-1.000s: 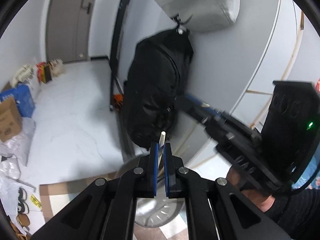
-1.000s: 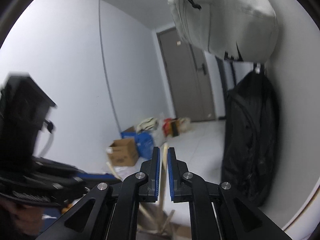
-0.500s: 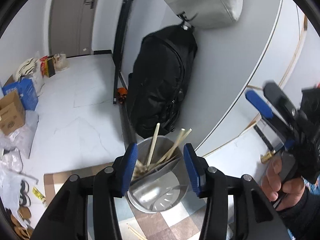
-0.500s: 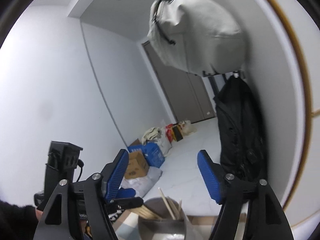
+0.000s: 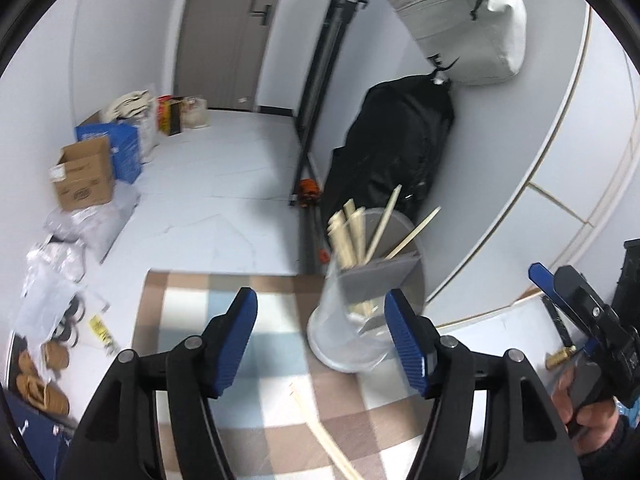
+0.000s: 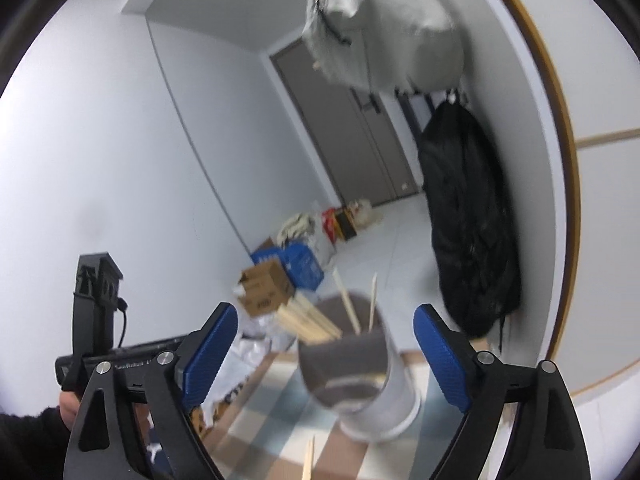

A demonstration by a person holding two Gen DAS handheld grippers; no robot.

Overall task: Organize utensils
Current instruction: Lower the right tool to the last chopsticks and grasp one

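Observation:
A metal utensil holder (image 5: 360,312) stands on a checked cloth (image 5: 248,360), with several wooden chopsticks (image 5: 352,236) sticking out of it. It also shows in the right wrist view (image 6: 360,368), with its chopsticks (image 6: 316,324). My left gripper (image 5: 326,340) is open and empty, just before the holder. My right gripper (image 6: 324,360) is open and empty, the holder between its jaws but further off. A loose chopstick (image 5: 324,436) lies on the cloth near me; its tip shows in the right wrist view (image 6: 308,460).
A black bag (image 5: 392,148) and a grey bag (image 5: 468,28) hang on the wall behind the holder. Cardboard and blue boxes (image 5: 84,180) and plastic bags (image 5: 60,264) lie on the floor at left. The right gripper (image 5: 576,320) shows at the right in the left wrist view.
Both grippers have opened and let go of the chopsticks they held, which now stand in the holder. Both have drawn back and tilted down, so the holder and cloth show fully.

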